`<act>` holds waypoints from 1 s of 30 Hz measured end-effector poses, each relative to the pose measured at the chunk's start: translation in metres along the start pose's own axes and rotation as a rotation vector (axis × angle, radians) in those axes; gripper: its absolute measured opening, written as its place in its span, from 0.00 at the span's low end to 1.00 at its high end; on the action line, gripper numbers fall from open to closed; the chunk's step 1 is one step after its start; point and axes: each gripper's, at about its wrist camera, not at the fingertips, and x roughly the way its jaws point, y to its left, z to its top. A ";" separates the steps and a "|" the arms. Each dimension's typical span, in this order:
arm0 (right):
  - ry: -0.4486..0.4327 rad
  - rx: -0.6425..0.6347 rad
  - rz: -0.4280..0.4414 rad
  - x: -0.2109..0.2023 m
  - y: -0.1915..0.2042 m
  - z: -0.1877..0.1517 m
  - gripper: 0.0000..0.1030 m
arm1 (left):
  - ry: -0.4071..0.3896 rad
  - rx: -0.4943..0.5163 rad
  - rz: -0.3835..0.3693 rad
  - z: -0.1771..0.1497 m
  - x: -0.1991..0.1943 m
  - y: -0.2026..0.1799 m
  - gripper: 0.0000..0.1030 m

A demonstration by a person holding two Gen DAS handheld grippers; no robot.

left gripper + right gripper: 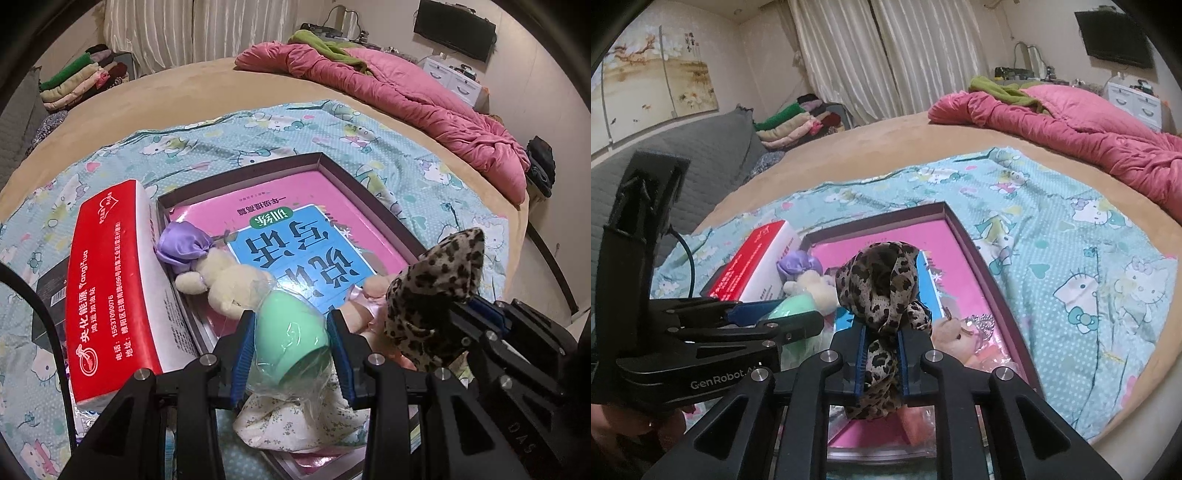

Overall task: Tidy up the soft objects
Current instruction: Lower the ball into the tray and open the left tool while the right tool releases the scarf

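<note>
My left gripper [291, 325] is shut on a mint green sponge egg in clear wrap [291, 332], held over the near end of a dark shallow box [354, 177]. My right gripper [881, 347] is shut on a leopard-print cloth [882, 280], which also shows at the right of the left wrist view [436, 291]. In the box lie a pink and blue book [295, 236], a cream plush with a purple satin hat [218, 273], a pinkish plush [956, 332] and a floral pouch [295, 421].
A red and white tissue pack [110, 288] lies against the box's left side on the Hello Kitty sheet [1071, 258]. A pink quilt [406, 96] is bunched at the far right of the bed. Folded clothes [81, 85] are stacked far left.
</note>
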 end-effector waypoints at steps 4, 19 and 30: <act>0.006 0.004 0.004 0.005 -0.003 0.000 0.18 | 0.004 0.002 0.001 0.000 0.001 0.000 0.38; 0.000 0.022 0.034 0.013 -0.006 -0.001 0.33 | 0.023 -0.002 0.007 -0.002 0.007 0.002 0.39; -0.017 0.073 0.062 0.010 -0.013 0.000 0.57 | 0.028 -0.010 0.012 -0.003 0.007 0.003 0.40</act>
